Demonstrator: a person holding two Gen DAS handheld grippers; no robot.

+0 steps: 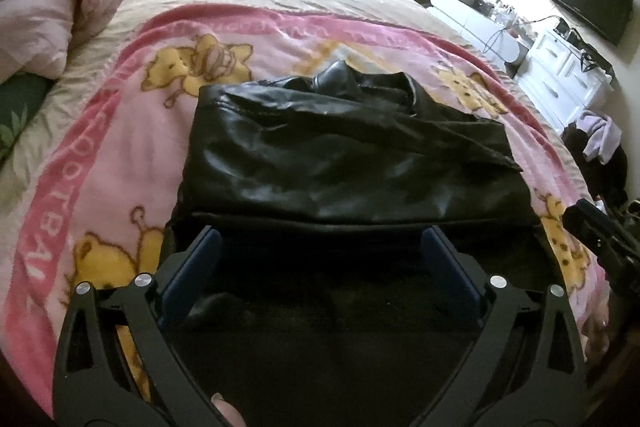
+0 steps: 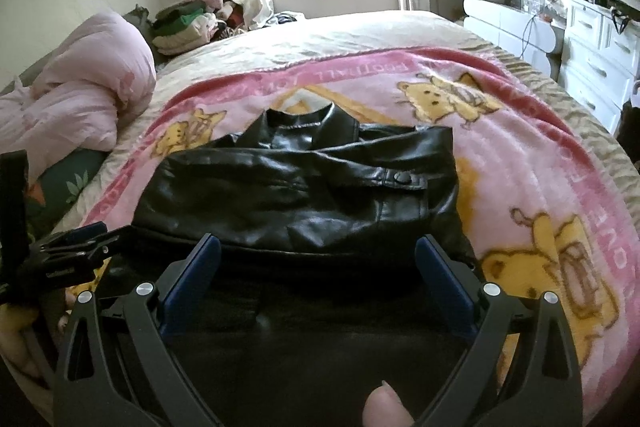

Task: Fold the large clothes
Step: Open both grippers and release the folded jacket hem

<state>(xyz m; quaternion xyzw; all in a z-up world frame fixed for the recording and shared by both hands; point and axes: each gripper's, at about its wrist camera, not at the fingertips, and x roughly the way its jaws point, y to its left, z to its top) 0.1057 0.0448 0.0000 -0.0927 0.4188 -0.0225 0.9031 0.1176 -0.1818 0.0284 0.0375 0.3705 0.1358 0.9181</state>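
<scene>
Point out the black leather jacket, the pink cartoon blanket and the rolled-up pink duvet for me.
black leather jacket (image 2: 296,199), right wrist view, on its shiny folded front panel.
pink cartoon blanket (image 1: 120,155), left wrist view, on the pink area left of the jacket.
rolled-up pink duvet (image 2: 88,99), right wrist view, on the middle of the roll.

Bare pink cartoon-bear fleece blanket (image 2: 520,163) is lying open around the folded black leather jacket (image 2: 304,195); a bunched pale pink quilt (image 2: 80,99) is blocking the left.

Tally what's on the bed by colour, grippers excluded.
Black: 1, folded leather jacket
Pink: 2, cartoon blanket under the jacket, bunched quilt at the side
Beige: 1, bedspread
Green: 1, leaf-print fabric under the quilt
Total: 5
</scene>
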